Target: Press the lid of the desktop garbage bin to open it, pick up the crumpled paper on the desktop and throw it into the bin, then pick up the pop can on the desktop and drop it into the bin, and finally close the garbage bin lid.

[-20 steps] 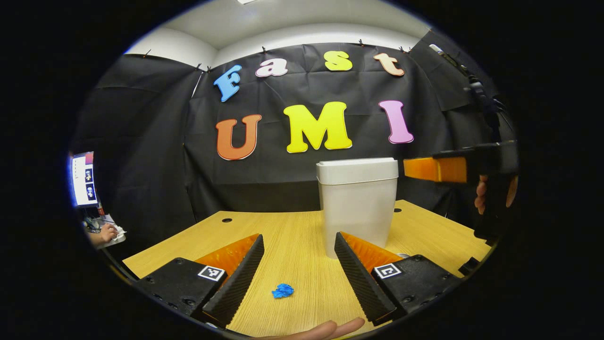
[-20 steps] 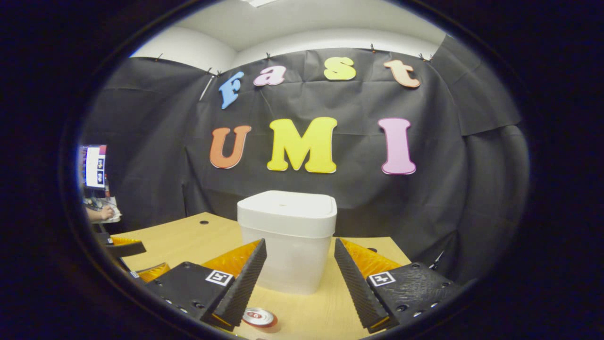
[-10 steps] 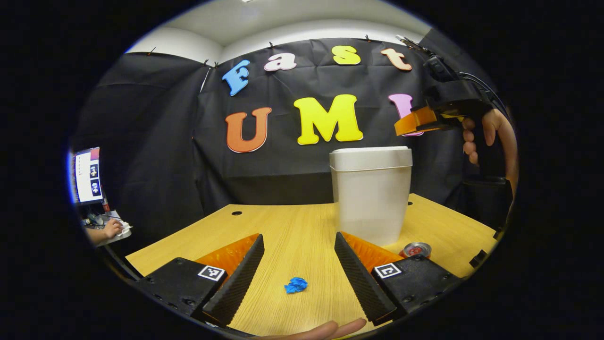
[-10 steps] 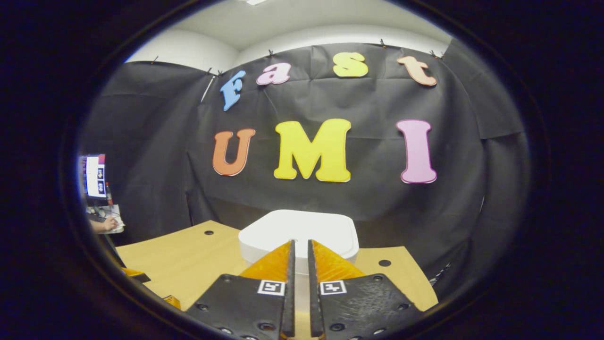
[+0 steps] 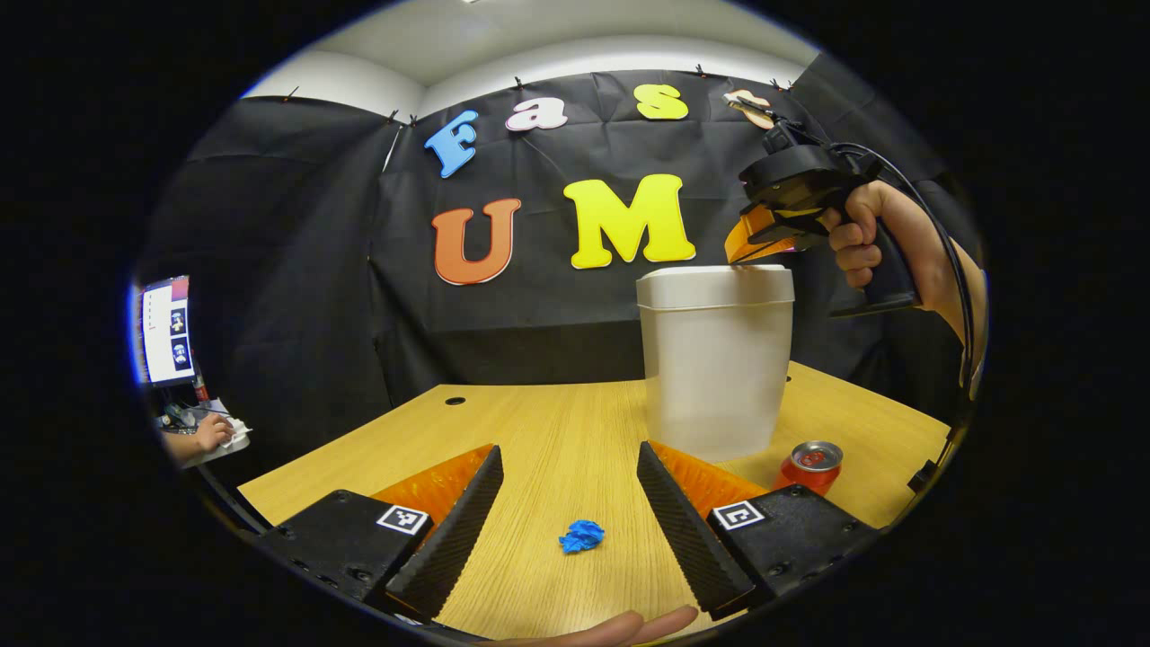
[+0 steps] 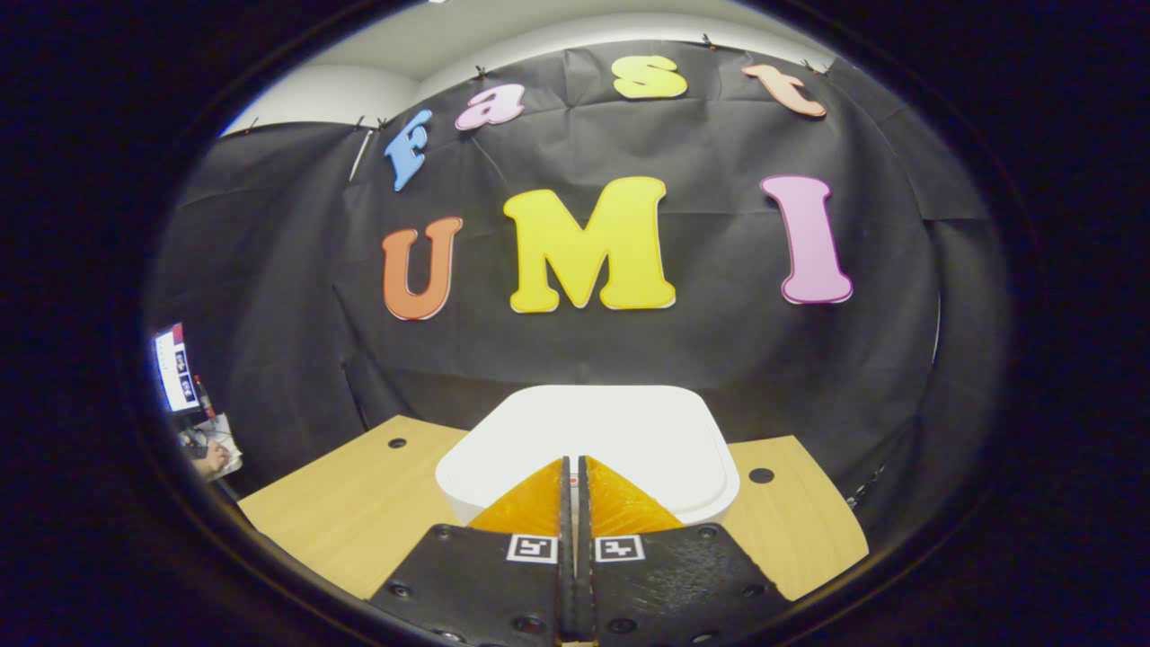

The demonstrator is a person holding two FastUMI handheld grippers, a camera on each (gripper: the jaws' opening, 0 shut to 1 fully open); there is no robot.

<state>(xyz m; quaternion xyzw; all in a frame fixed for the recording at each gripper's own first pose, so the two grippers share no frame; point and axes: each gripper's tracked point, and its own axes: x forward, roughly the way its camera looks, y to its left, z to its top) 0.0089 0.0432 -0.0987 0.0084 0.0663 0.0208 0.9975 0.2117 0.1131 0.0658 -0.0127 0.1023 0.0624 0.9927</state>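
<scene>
Pop can (image 5: 810,465) lower body hidden behind the left gripper's (image 5: 570,512) own right finger, only top and upper side show. Bin (image 5: 716,361) bottom front corner covered by that same finger. In the right gripper view the bin body sits hidden under its lid (image 6: 588,431); near lid edge covered by the right gripper (image 6: 572,460), contact of fingertips with lid cannot be judged. Hand (image 5: 885,235) holding the right gripper cut off at the wrist by the picture edge. Screen (image 5: 165,330) at far left too small to make out
</scene>
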